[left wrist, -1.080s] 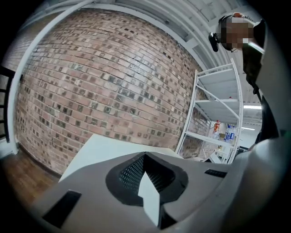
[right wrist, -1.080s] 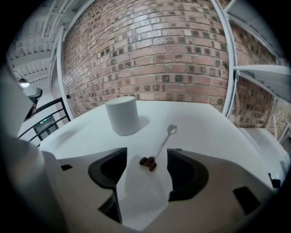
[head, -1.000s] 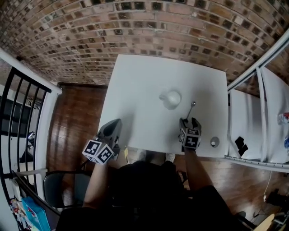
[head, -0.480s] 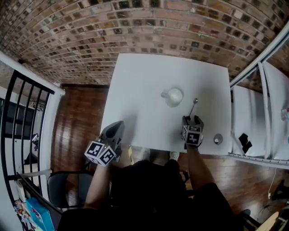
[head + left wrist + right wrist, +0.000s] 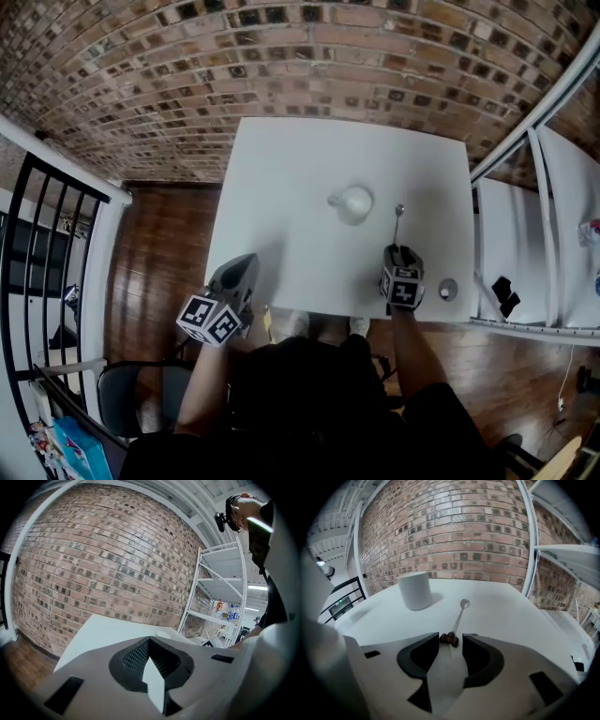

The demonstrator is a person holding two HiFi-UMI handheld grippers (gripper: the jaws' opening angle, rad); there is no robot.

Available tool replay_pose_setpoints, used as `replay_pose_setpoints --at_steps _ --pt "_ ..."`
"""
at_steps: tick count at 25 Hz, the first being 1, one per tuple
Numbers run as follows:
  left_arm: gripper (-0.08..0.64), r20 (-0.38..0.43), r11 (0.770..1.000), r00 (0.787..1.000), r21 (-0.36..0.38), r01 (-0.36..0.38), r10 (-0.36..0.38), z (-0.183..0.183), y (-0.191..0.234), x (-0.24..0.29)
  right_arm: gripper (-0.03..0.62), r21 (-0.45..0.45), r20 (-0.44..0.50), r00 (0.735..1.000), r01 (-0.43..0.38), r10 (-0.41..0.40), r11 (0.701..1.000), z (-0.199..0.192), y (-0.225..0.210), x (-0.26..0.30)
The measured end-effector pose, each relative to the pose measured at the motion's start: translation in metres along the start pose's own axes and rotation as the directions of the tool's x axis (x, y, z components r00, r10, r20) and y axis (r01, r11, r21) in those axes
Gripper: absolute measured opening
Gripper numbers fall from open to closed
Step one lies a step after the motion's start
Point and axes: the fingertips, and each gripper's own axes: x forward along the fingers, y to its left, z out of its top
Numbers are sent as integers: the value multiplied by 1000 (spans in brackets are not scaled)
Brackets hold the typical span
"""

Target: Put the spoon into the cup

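A metal spoon (image 5: 397, 225) lies on the white table (image 5: 281, 187), bowl away from me, to the right of a white cup (image 5: 357, 201). In the right gripper view the cup (image 5: 415, 590) stands upright at the left. The spoon (image 5: 459, 617) runs toward me to its brown handle end. My right gripper (image 5: 397, 251) points down at that end. Its jaws are closing, with the brown end between the tips (image 5: 451, 637) and a thin gap on each side. My left gripper (image 5: 246, 262) hovers shut and holding nothing at the table's front left edge, its tips (image 5: 150, 639) together.
A small round metal thing (image 5: 447, 290) sits near the table's front right corner. White shelving (image 5: 544, 234) stands close on the right, a black railing (image 5: 37, 234) on the left and a brick wall beyond the table. A chair (image 5: 131, 389) is behind my left arm.
My right gripper has slid a little forward onto the spoon's handle end and its jaws have narrowed. The left gripper has stayed put.
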Motion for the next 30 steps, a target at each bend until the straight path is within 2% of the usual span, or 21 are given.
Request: replay_pose_setpoints --at_steps 4,16,19,22,24,26,30 --pt "3 -2 1000 1000 -1 2 -2 0 -1 1 149 1 -3 1000 6 -6 1000 -1 -2 -1" --pt "3 -8 1000 1000 -4 18 -18 -4 1 1 187 85 4 997 80 -81 993 1 -6 2" --pt "3 -7 1000 1000 -5 19 -19 -3 4 1 187 96 12 996 87 -89 992 13 1 -3" --pt "3 -7 1000 1000 -4 30 -30 -2 6 0 186 147 -7 993 116 -117 982 9 -1 -2" --pt "3 -4 999 999 -5 36 -36 -2 8 -1 186 151 1 992 126 -128 980 14 2 -4" --pt "3 -4 999 999 -5 48 -48 -2 9 -3 186 153 -26 990 144 -141 978 2 -2 0" --pt "3 -8 996 996 7 84 -84 1 14 -4 184 150 25 987 156 -162 976 21 2 -8"
